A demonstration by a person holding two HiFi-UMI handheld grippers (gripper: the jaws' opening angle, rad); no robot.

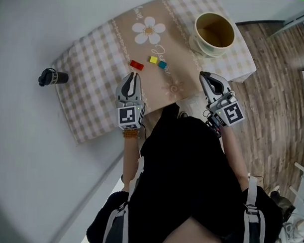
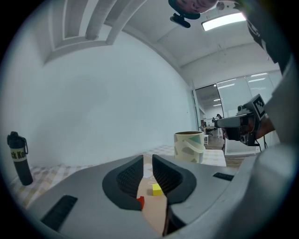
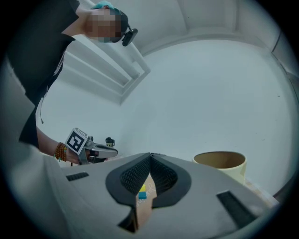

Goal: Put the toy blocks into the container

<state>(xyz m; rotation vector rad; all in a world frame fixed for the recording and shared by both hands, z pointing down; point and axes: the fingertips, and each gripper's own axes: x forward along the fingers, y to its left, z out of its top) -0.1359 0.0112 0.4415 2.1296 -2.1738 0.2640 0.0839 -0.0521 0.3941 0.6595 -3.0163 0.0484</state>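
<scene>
The toy blocks (image 1: 153, 59) (small, judged light and rigid) are seen upper centre on the desk (image 1: 89, 66), left of the container (image 1: 215, 33); flat opposite faces should be pinched. The left tool (image 1: 130, 77) is slightly spread, the right tool (image 1: 204, 76) pressed together.

A checked tablecloth (image 1: 94, 66) with a tan centre panel covers the table. A white daisy (image 1: 149, 27) is printed on the panel at the cloth's far end. A black bottle (image 1: 53, 77) with a pale label stands upright just off the cloth's left edge, near a white wall (image 2: 117, 93). Wood-plank floor (image 1: 277, 98) lies to the cloth's right. A ceiling light strip (image 2: 224, 19) glows high above the cloth.
</scene>
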